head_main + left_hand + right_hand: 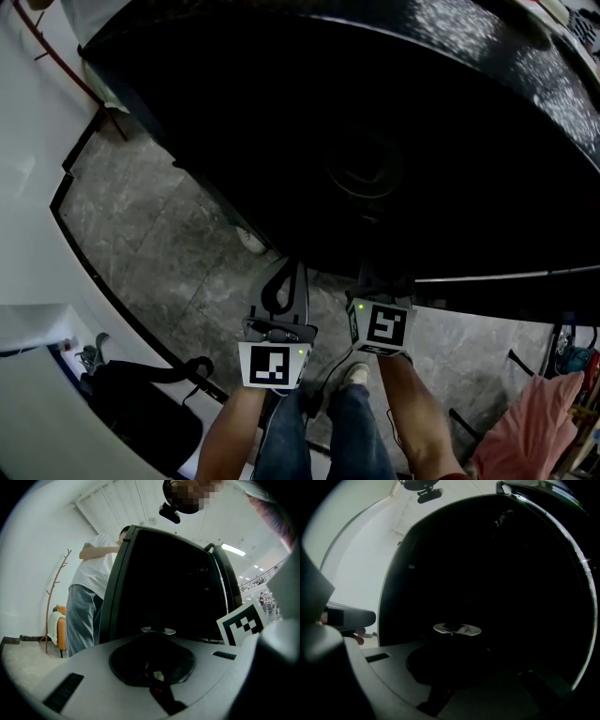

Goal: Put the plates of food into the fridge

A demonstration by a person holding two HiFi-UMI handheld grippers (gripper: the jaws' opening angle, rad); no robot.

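A big black fridge (375,112) fills the space in front of me, and its inside is very dark. A white plate of food (457,629) sits in that dark, straight ahead in the right gripper view. In the left gripper view the plate (158,630) shows edge-on, just past the gripper's body. My left gripper (286,267) hangs over the floor short of the fridge, jaws together and holding nothing. My right gripper (380,277) reaches a little further, its tips lost under the fridge's dark edge. Its jaws do not show.
A person in a white shirt and jeans (86,602) stands behind the fridge's left side, near a bare coat rack (54,597). On the grey tiled floor (159,234) a black backpack (141,403) lies at my lower left. A pink cloth (530,422) is at the lower right.
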